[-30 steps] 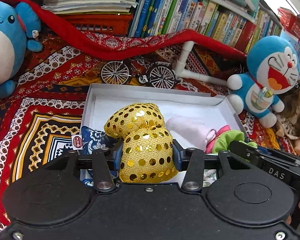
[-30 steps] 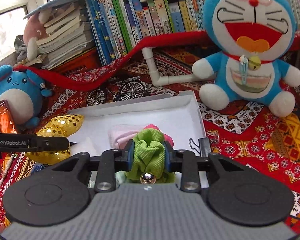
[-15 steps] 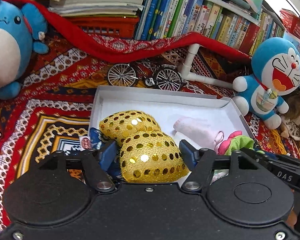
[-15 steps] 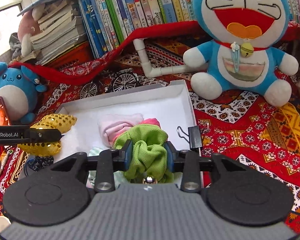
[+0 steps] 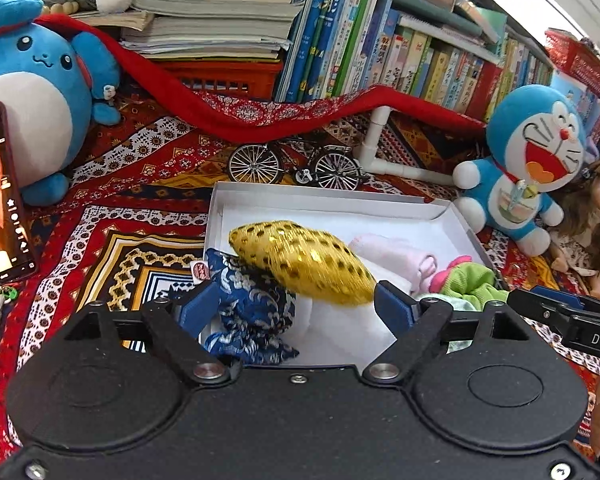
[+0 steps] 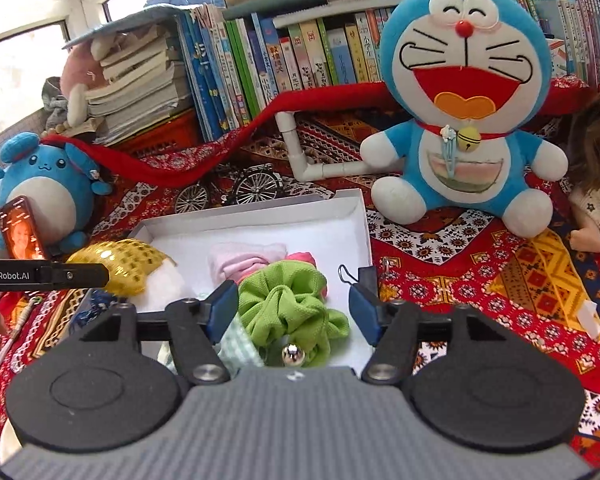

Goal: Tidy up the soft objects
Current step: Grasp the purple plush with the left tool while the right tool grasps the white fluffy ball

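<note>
While both tongs are spreading apart, neither one grips anything. The left tongs [image 5: 296, 306] have their blue pads clear of the gold sequined pouch [image 5: 304, 262], which lies tilted in the white box [image 5: 332, 196], resting partly on a blue brocade pouch [image 5: 244, 312] at the box's near left corner; the gold pouch sits between the opening jaws but the pads do not press on it, though its lower end comes very close to the right-hand pad. The right tongs [image 6: 294, 312] are likewise released: the green scrunchie [image 6: 292, 304] lies between their opening jaws, loose on the box floor, with a small silver bead [image 6: 290, 354] at its near edge. Behind the scrunchie are a folded pale pink cloth [image 6: 244, 260] and a bit of bright pink fabric [image 6: 300, 257], all inside the same box. A black binder clip [image 6: 364, 276] is fixed on the box's right wall.

The box stands on a patterned red cloth [image 6: 480, 280]. Beyond it are a miniature bicycle [image 5: 296, 164], a white pipe elbow [image 5: 376, 148] and a row of books [image 5: 400, 60]. A round blue plush [image 5: 32, 92] sits at the left with a lit phone [image 5: 0, 196] leaning near it; a blue cat plush [image 6: 464, 120] and a doll [image 5: 596, 224] sit to the right.
</note>
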